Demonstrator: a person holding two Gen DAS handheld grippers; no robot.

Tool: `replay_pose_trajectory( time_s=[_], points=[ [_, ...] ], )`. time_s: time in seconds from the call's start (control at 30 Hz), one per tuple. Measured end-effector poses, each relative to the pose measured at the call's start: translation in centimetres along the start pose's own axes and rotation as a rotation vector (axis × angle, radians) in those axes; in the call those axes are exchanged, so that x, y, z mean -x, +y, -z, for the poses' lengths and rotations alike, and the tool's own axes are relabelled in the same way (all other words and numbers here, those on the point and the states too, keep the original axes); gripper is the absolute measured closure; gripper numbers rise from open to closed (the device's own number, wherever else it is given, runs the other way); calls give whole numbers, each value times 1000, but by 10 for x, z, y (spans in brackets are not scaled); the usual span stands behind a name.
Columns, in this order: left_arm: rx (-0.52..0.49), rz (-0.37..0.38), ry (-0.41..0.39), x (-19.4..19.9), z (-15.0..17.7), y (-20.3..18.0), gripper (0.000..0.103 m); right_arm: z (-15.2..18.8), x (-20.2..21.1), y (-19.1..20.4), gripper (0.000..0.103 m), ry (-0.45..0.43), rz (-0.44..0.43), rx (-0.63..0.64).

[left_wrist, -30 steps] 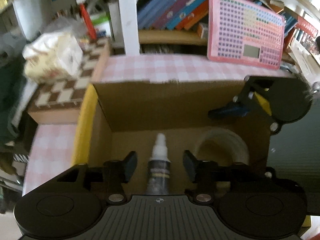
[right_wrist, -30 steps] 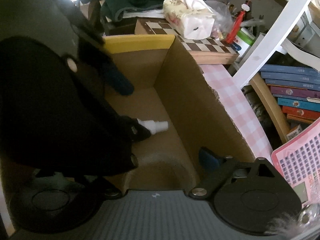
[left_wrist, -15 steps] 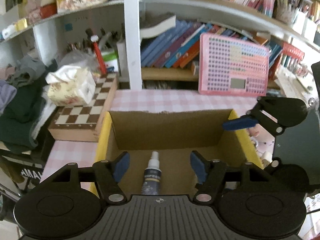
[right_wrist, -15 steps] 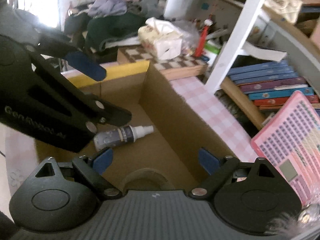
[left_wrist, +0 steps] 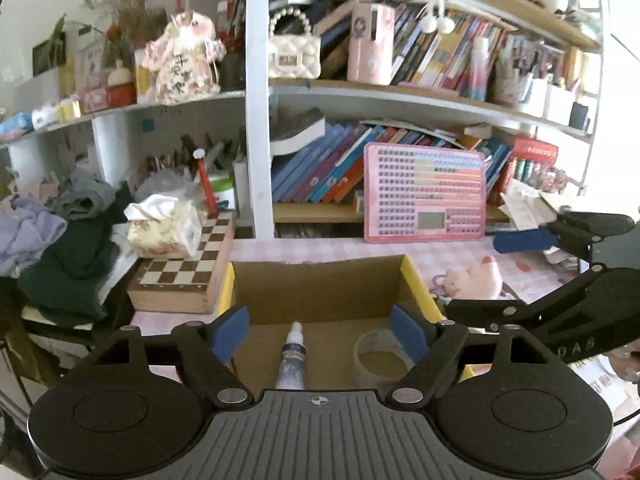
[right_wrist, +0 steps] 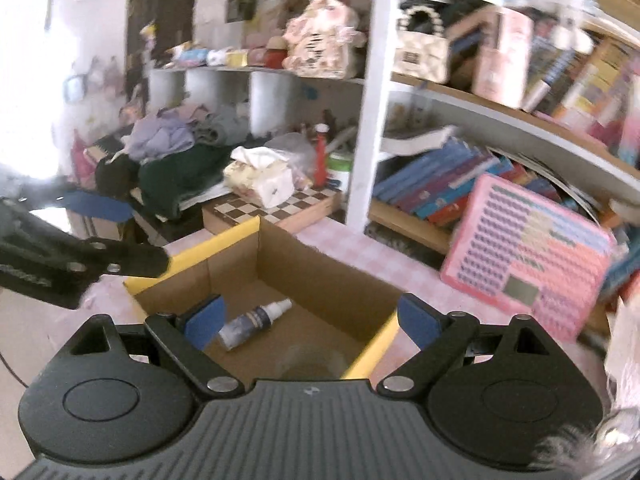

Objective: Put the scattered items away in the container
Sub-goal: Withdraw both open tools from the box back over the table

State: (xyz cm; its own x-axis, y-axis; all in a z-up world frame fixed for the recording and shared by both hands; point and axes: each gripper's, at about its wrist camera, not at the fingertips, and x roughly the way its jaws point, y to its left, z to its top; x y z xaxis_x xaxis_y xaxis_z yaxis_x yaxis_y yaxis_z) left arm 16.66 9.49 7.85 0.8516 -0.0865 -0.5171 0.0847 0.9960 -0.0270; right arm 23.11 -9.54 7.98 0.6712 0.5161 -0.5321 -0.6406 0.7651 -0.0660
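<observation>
the left gripper (left_wrist: 320, 334) hangs above the near edge of the cardboard box (left_wrist: 320, 276), its jaws having just been opening; they now stand wide with nothing pressed between the blue pads (left_wrist: 230, 334). the right gripper (right_wrist: 310, 318) is also spread wide and empty, its pads (right_wrist: 420, 320) framing the same box from the other side.

inside the box, a small spray bottle (left_wrist: 293, 360) lies flat on the floor, white nozzle pointing to the far wall; its dark label carries print too small to read. just beside it, toward the yellow-edged right wall, lies a roll of clear tape (left_wrist: 380, 360). both sit loose, touched by neither gripper.

the box rests on a pink checked tablecloth (left_wrist: 320, 248). to its right on the cloth lies a pink plush toy (left_wrist: 476, 282). to its left sits a wooden chessboard box (left_wrist: 184, 276) with a floral tissue pack (left_wrist: 164, 232) on top. behind, a pink chart board (left_wrist: 426, 194) with rows of tiny cells leans against the books on a shelf (left_wrist: 360, 96); its text is illegible. on the upper shelf a pink doll (left_wrist: 180, 60) bears dark characters i cannot make out. letters "das" show on the right gripper's arm in the left wrist view.
</observation>
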Motion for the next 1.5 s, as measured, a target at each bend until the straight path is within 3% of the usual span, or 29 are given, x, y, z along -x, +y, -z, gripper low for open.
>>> replay_pose_trajectory(
  time_s=[0.27,0.47,0.7,0.97,1.5],
  points=[
    [-5,8,39,36,46,-16,19,46,52,22,10,19,120,-116],
    [22,-3,86,45,77,-30,18,89,77,36,6,67,276,-202],
    [3,32,140,51,109,-53,18,129,99,51,6,113,382,-287],
    [-71,59,213,51,132,-81,17,154,106,63,7,181,408,-332],
    [-129,112,262,44,140,-116,16,179,124,51,9,245,450,-401]
  ],
)
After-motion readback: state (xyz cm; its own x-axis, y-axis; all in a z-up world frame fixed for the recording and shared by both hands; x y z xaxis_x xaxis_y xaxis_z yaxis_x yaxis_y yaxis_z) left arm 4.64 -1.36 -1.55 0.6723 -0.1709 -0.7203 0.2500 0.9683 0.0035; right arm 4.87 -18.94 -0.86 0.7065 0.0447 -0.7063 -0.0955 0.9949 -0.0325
